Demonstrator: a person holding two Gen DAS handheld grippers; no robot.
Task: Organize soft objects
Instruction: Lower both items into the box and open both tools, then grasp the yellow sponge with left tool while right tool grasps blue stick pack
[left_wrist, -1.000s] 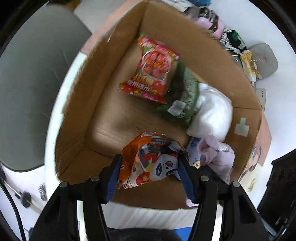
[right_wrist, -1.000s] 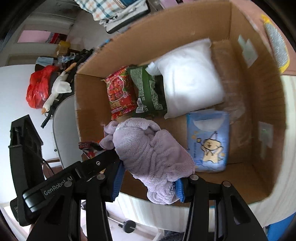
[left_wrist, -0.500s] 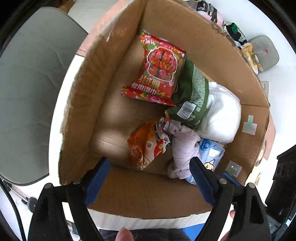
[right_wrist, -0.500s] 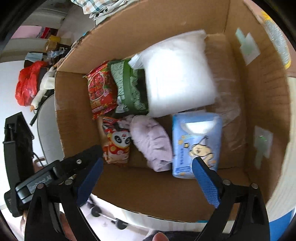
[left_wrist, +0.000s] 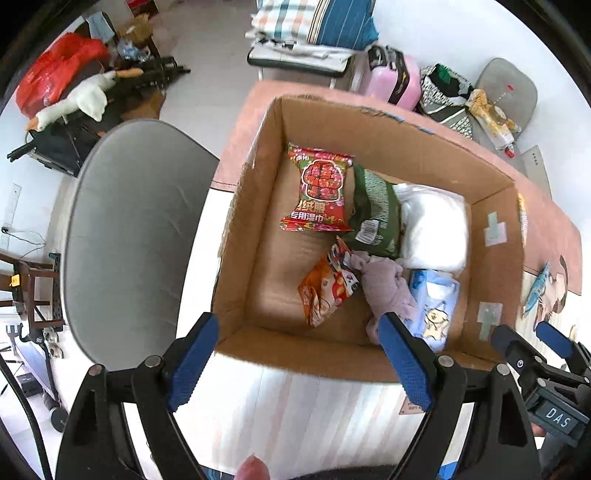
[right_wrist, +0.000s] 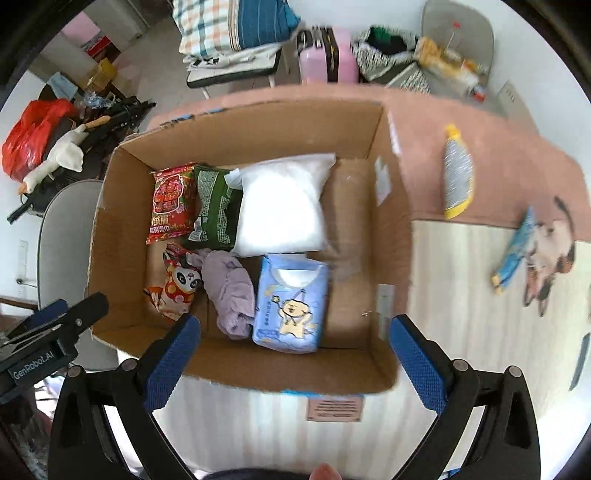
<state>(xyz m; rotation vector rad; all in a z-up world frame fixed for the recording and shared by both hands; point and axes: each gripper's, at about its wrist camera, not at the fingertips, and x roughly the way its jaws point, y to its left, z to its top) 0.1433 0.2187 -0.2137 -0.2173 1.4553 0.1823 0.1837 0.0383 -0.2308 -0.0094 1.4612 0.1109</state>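
Both our grippers hang wide open and empty above the near wall of the cardboard box: left gripper, right gripper. Inside lie the panda snack bag, purple cloth and blue tissue pack, touching in a row, with the red packet, green packet and white bag behind. Out right on the worktop lies the yellow-capped sponge, long axis pointing away, nearer our right gripper, we judge; the box wall stands between.
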